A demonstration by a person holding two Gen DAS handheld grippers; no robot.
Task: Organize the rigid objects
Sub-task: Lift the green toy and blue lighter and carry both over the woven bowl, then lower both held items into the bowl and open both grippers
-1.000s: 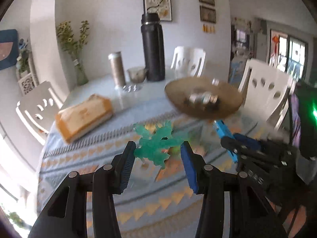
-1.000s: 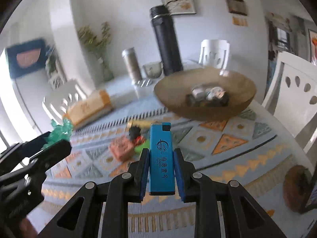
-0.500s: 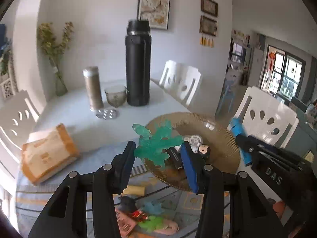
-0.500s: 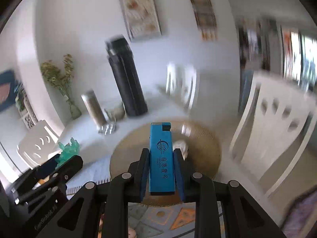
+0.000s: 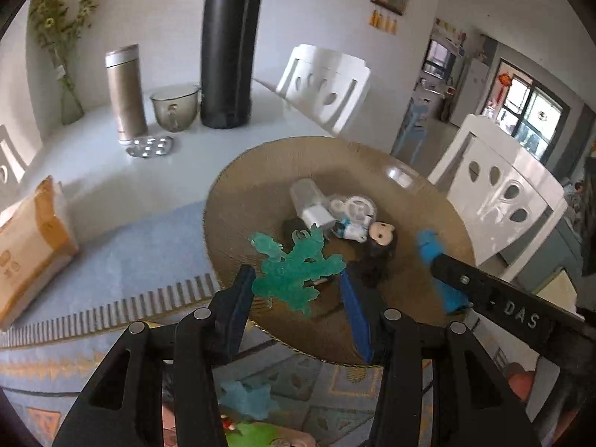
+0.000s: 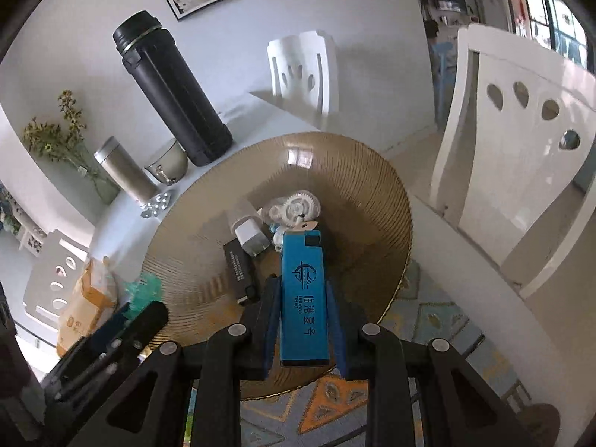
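My left gripper is shut on a translucent green plastic figure and hangs over the near rim of a ribbed amber glass bowl. A white charger, a white gear, a small doll and a black box lie in the bowl. My right gripper holds a blue lighter upright over the same bowl. Its jaws are opening, and the lighter, slightly tilted, still sits between the pads. The left wrist view shows the lighter at the right. The green figure is at the left of the right wrist view.
Behind the bowl stand a tall black flask, a steel tumbler, a glass cup and a vase of flowers. An orange and white packet lies at the left. Small toys lie on the patterned cloth. White chairs ring the table.
Both grippers have travelled from above the patterned cloth to over the bowl, carrying the green figure and the lighter. The lighter now leans slightly between the right pads.
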